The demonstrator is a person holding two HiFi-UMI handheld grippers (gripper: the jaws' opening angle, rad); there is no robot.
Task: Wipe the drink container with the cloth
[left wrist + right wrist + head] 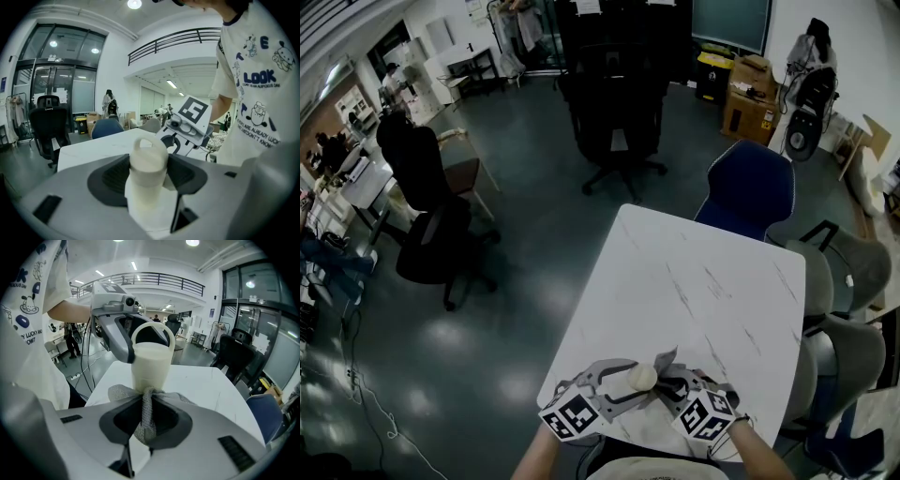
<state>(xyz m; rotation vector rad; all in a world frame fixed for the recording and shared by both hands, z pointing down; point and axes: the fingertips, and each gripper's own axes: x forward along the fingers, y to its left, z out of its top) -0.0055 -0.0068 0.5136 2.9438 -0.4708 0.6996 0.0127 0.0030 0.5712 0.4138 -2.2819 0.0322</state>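
Head view: both hands are low at the near edge of the table (694, 281), with the left gripper (623, 382) and right gripper (673, 380) angled inward and meeting. Left gripper view: the jaws clamp the cream drink container (148, 161), loop handle on top. Right gripper view: the jaws pinch the grey cloth (146, 416), bunched against the container's side.

**Colours and patterns, placed from the table.** The table (694, 291) is showing white crossed by thin grey marble veins. Over its near edge, the drink container (641, 377) is showing plain cream, and the cloth (119, 391) against it is showing a grey woven mesh. There too, the left gripper (148, 176) and right gripper (146, 414) are showing pale grey shells, black pads and black-and-white square markers. Beyond the table's far edge, a chair (748, 187) is showing deep blue.
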